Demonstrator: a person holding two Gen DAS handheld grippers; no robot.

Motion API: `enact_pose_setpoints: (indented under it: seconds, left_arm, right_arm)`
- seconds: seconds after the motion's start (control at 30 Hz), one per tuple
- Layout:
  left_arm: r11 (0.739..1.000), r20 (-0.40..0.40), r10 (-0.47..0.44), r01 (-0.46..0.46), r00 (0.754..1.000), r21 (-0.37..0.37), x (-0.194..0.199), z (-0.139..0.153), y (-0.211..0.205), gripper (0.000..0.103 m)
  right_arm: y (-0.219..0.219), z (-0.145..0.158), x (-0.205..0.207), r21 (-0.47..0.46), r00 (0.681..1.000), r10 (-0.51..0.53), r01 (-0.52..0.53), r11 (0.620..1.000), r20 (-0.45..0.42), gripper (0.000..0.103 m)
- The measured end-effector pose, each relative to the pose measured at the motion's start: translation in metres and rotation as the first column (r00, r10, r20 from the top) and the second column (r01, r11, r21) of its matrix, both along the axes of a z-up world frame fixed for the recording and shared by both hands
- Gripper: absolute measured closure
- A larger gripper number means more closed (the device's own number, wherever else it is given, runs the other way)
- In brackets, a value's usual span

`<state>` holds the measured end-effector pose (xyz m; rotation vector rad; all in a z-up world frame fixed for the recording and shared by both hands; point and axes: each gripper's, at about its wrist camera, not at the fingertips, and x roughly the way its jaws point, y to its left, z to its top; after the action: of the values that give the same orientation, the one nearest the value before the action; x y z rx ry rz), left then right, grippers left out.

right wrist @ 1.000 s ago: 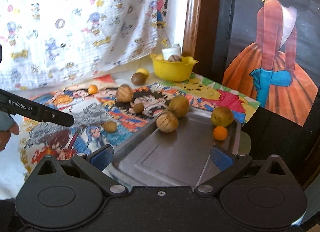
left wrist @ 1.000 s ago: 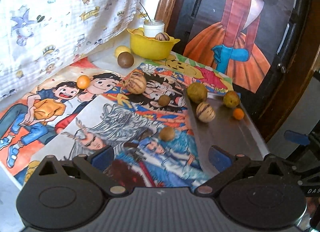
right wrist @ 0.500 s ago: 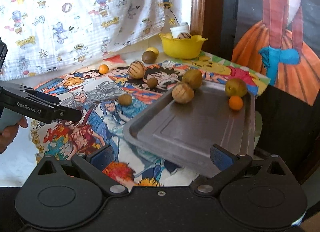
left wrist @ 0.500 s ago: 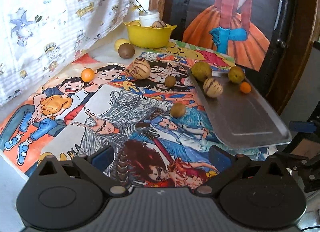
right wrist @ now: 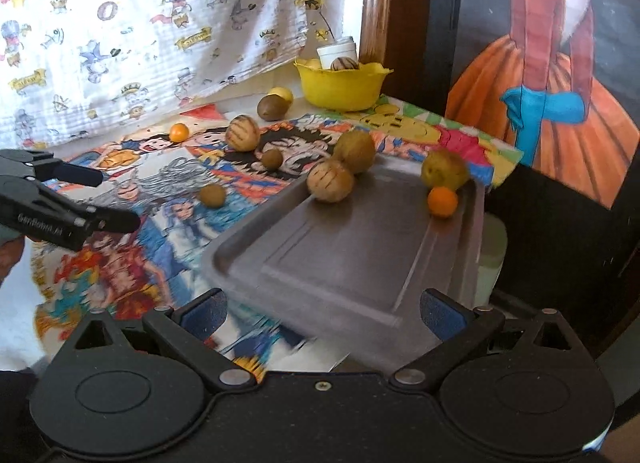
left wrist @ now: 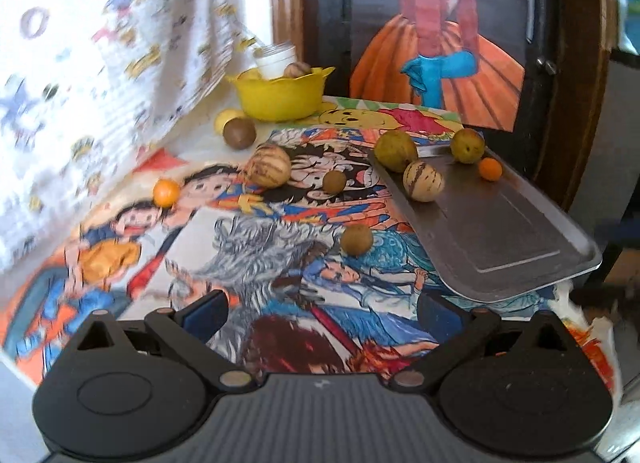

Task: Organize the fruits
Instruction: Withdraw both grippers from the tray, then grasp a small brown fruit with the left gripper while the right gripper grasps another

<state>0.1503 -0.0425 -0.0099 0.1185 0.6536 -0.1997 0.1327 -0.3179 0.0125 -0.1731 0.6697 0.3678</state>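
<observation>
A grey metal tray (right wrist: pixel 360 259) lies on the right of the cartoon mat and holds a striped fruit (right wrist: pixel 330 181), two green-brown fruits (right wrist: pixel 354 151) (right wrist: pixel 444 169) and a small orange (right wrist: pixel 442 202). Loose on the mat are a striped fruit (left wrist: pixel 268 165), two small brown fruits (left wrist: pixel 334 182) (left wrist: pixel 357 238) and an orange (left wrist: pixel 166 192). My left gripper (left wrist: pixel 322 313) is open over the mat's near edge, holding nothing. My right gripper (right wrist: pixel 322 311) is open just short of the tray's near rim. From the right wrist, the left gripper (right wrist: pixel 108 199) shows at the left.
At the back stands a yellow bowl (left wrist: pixel 280 95) with a striped fruit and a white jar behind it. A brown fruit (left wrist: pixel 239 133) and a yellow one (left wrist: pixel 226 119) lie beside it. A printed cloth (right wrist: pixel 140 23) hangs behind; a dark painted panel (right wrist: pixel 540 83) closes the right.
Both grippers have drawn back from the table, so more of the mat and the tray's near end show. The fruits hold their places. Both stay open.
</observation>
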Motion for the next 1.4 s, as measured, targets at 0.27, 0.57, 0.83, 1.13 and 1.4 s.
enact_pose_setpoints:
  seconds: [0.27, 0.57, 0.83, 1.13, 1.4]
  left_arm:
    - [0.991, 0.027, -0.101, 0.098, 0.995, 0.091, 0.025, -0.003, -0.009, 0.001]
    - [0.988, -0.003, -0.143, 0.143, 0.990, 0.060, 0.051, -0.015, -0.015, 0.013]
    - [0.991, -0.049, -0.128, 0.126, 0.991, -0.040, 0.072, -0.022, -0.017, 0.030]
    - [0.990, -0.095, -0.105, 0.094, 0.990, -0.108, 0.090, -0.028, -0.013, 0.054]
    - [0.985, -0.115, -0.125, 0.110, 0.985, -0.130, 0.096, -0.029, -0.012, 0.074]
  right_arm:
    - [0.014, 0.025, 0.064, -0.023, 0.992, 0.096, -0.095, 0.995, 0.078, 0.002]
    - [0.058, 0.022, 0.148, 0.032, 0.980, 0.199, -0.200, 0.979, 0.026, 0.017]
    - [0.090, -0.003, 0.189, 0.048, 0.967, 0.248, -0.245, 0.968, -0.065, 0.036]
    - [0.112, -0.025, 0.214, 0.045, 0.952, 0.278, -0.274, 0.961, -0.128, 0.050]
    - [0.125, -0.035, 0.223, 0.042, 0.947, 0.286, -0.283, 0.958, -0.144, 0.053]
